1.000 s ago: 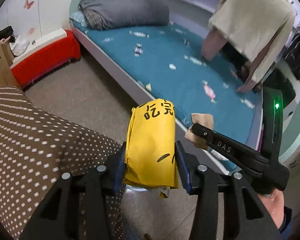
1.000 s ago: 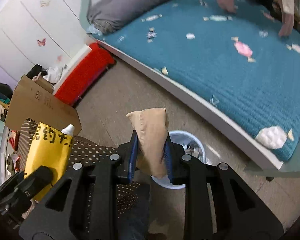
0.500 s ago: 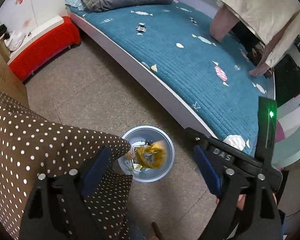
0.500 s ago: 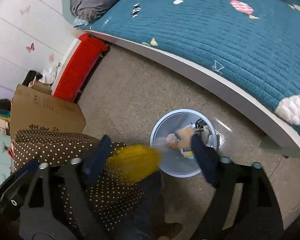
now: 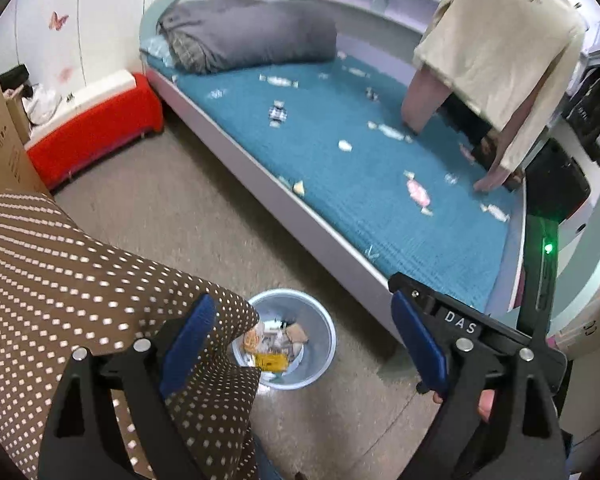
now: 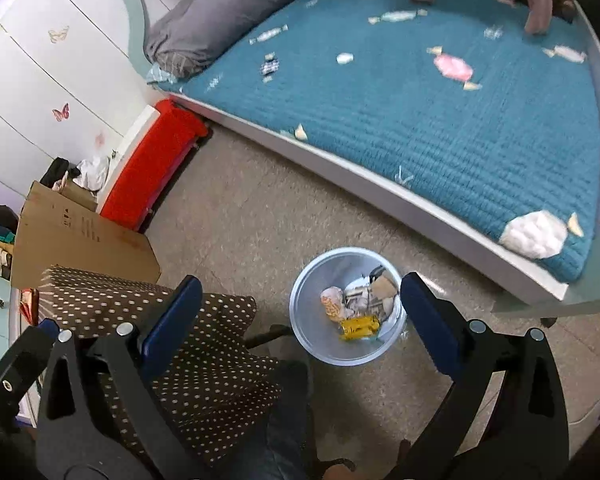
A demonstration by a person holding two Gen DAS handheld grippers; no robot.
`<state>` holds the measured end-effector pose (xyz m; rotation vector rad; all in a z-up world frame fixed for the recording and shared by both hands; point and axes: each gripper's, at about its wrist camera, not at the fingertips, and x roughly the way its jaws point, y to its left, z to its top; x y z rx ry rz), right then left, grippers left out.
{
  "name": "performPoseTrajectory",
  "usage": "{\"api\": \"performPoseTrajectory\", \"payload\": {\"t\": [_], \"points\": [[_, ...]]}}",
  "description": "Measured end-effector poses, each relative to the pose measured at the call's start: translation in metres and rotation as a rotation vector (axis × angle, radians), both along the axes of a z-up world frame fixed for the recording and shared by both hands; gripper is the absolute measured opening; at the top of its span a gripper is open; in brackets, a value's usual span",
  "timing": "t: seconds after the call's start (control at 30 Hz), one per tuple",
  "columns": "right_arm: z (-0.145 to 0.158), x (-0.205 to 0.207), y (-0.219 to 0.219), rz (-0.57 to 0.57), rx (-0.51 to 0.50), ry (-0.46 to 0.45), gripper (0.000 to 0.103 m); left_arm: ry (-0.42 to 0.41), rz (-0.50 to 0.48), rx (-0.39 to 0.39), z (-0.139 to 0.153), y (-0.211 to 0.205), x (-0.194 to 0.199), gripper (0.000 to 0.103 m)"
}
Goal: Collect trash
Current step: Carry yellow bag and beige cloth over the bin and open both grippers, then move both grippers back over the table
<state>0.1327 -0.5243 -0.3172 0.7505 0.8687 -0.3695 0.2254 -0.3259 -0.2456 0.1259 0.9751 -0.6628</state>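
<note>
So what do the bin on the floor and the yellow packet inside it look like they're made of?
The bin looks like smooth pale-blue plastic: its thin wall shows a soft sheen. The yellow packet seems glossy plastic or foil film, crumpled among other wrappers; which of the two is unclear.

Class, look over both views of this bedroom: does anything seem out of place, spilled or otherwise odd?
Nothing is spilled: the trash sits inside the bin, including a yellow packet, and the floor around it looks clean. The one oddity is the cardboard box on the floor, wedged against the red bench.
</note>
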Motion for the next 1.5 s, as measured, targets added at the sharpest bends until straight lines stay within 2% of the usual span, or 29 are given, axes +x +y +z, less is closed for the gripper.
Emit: {"api": "performPoseTrajectory", "payload": {"t": [0.1,0.27,0.43,0.63,0.83,1.0,1.27,1.4,1.5], "points": [[0.019,-0.005,0.009,0.006,-0.02,-0.018,0.097,-0.048,0.017,-0.019,0.014,0.011,-0.01,0.089],[0.051,-0.009,0.035,0.035,-0.065,-0.064,0.097,-0.08,0.046,-0.061,0.034,0.04,-0.023,0.089],[0.083,-0.011,0.063,0.07,-0.101,-0.12,0.097,-0.162,0.084,-0.077,0.06,0.073,-0.038,0.089],[0.121,-0.006,0.104,0.147,-0.148,-0.182,0.097,-0.236,0.154,-0.11,0.09,0.121,-0.051,0.09],[0.149,0.006,0.158,0.258,-0.192,-0.226,0.097,-0.294,0.24,-0.124,0.106,0.178,-0.059,0.092],[0.151,0.022,0.202,0.354,-0.201,-0.226,0.097,-0.314,0.32,-0.127,0.106,0.224,-0.059,0.092],[0.144,0.051,0.278,0.519,-0.226,-0.204,0.097,-0.302,0.477,-0.12,0.092,0.316,-0.045,0.092],[0.133,0.066,0.307,0.573,-0.227,-0.18,0.097,-0.299,0.555,-0.089,0.083,0.36,-0.031,0.092],[0.124,0.077,0.321,0.603,-0.223,-0.162,0.097,-0.294,0.578,-0.069,0.077,0.38,-0.016,0.092]]}}
